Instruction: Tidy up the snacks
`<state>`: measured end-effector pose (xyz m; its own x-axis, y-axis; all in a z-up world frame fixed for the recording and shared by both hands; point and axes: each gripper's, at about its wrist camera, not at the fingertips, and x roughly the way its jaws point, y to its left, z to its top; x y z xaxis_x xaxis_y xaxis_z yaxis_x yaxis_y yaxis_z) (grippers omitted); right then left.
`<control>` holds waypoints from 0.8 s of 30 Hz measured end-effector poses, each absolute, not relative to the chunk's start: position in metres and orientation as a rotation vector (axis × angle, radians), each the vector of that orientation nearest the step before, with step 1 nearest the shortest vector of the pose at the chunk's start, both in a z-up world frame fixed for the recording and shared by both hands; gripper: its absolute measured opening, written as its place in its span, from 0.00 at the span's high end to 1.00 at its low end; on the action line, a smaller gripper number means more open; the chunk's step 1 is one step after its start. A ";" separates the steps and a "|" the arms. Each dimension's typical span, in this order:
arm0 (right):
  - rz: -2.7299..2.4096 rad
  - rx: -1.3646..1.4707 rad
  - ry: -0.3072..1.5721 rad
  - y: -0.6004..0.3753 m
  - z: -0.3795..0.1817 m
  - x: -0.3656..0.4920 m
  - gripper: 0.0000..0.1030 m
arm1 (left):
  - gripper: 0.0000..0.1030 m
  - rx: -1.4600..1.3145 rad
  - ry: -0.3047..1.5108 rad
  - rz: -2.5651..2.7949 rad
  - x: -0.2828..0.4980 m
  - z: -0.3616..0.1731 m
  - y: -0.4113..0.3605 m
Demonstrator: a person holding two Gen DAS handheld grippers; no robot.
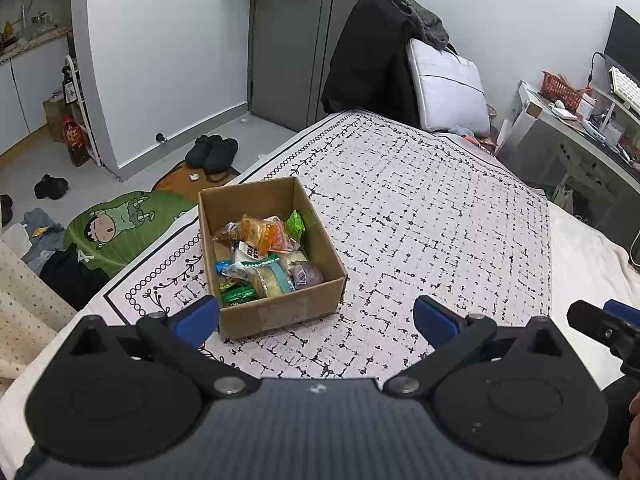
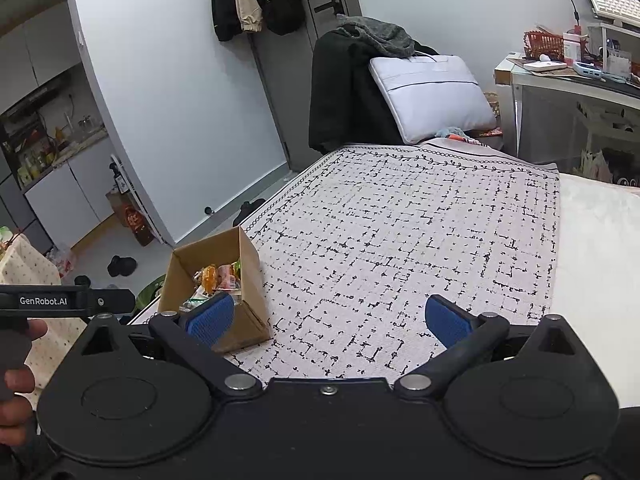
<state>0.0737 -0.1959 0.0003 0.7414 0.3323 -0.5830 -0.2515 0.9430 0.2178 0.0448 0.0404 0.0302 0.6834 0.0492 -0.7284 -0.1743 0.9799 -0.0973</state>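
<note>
Snacks (image 1: 264, 256) in bright wrappers fill an open cardboard box (image 1: 280, 316) that sits on the patterned cloth (image 1: 420, 220) covering the bed. From my left gripper (image 1: 316, 316) the box lies just ahead and a little to the left; its near wall is close beyond my left blue fingertip (image 1: 198, 318), and I cannot tell whether they touch. That gripper's fingers are spread wide and hold nothing, with bare cloth showing between them.

My right gripper (image 2: 334, 316) is spread wide too and empty. From it the box (image 2: 248, 280) stands ahead and to the left, its near corner partly hidden behind my left fingertip (image 2: 212, 318), so I see only some of the wrapped snacks (image 2: 216, 276) over the rim. Ahead of this gripper, the cloth (image 2: 400, 240) is bare.

At the right edge of the left wrist view, the tip of my right gripper shows beside the left one. Past the far end of the bed, well beyond both grippers, a white laptop bag (image 2: 432, 92) leans against a chair draped in dark clothing (image 2: 340, 92).
</note>
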 end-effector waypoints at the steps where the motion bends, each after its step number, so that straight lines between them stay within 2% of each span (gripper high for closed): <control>1: 0.320 0.128 0.663 -0.196 0.000 0.074 0.00 | 0.00 -0.163 0.810 0.125 0.045 0.030 0.040; 24: 0.318 0.125 0.669 -0.196 -0.003 0.077 0.00 | 0.00 -0.147 0.810 0.087 0.048 0.028 0.029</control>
<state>0.0766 -0.1962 -0.0026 0.7385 0.3283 -0.5889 -0.2487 0.9445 0.2147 0.0482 0.0294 0.0279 0.6868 0.0212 -0.7265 -0.1335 0.9863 -0.0974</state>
